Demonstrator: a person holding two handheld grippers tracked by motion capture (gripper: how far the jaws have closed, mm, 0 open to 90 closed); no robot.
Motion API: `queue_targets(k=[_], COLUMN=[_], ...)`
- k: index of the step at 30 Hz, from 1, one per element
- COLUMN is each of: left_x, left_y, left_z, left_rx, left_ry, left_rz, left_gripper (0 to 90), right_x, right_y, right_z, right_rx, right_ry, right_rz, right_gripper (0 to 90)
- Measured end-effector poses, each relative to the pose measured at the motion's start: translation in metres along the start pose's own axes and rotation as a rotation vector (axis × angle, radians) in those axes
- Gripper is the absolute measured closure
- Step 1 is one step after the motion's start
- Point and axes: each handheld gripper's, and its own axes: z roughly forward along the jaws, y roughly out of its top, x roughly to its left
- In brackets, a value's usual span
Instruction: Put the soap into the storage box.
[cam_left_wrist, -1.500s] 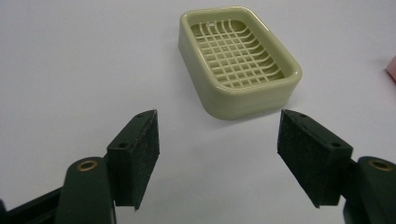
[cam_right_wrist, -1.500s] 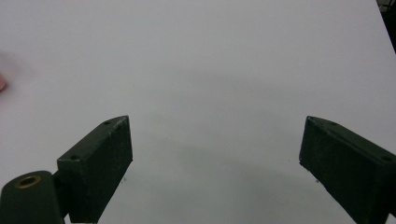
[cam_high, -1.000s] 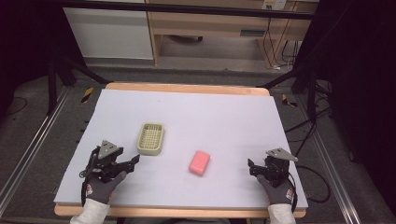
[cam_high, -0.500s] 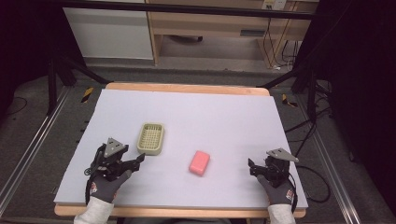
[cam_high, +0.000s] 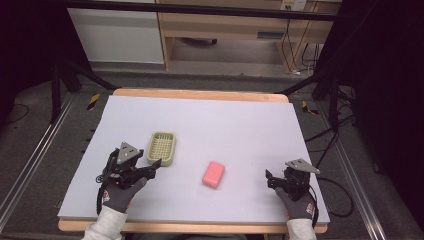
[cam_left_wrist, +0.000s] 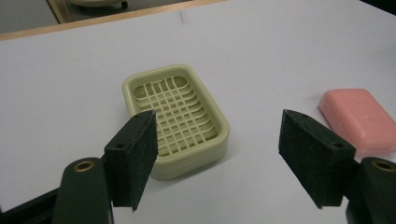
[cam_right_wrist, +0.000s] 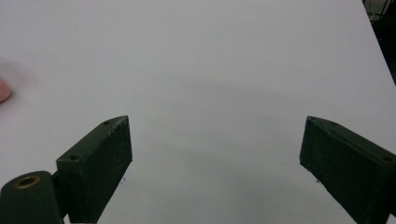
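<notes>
Two things sit on the bench: a green soap dish just ahead of the left gripper, long axis pointing away, and a pink soap bar to its right. Left gripper's nearer both, jaws wide, empty. Right gripper is well apart, also wide open, holding nothing.

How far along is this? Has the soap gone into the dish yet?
Nothing looks done: the pink soap lies on the table, apart from the empty dish. The left gripper is open beside the dish; the right gripper is open, holding nothing. Any soap move remains.
</notes>
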Motion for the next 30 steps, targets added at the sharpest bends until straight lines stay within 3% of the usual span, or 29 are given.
queue_targets(k=[16,30], left_x=[-0.010,-0.029], left_y=[0.007,0.018], left_z=[0.007,0.017], left_rx=[0.011,0.014], left_ry=[0.013,-0.010], left_rz=[0.044,0.080], left_gripper=[37.1,35.8], right_x=[0.000,0.000], right_y=[0.000,0.000], right_z=[0.000,0.000], right_rx=[0.001,-0.002], right_ry=[0.004,0.003], right_rz=[-0.001,0.003], right_gripper=[9.5,9.6])
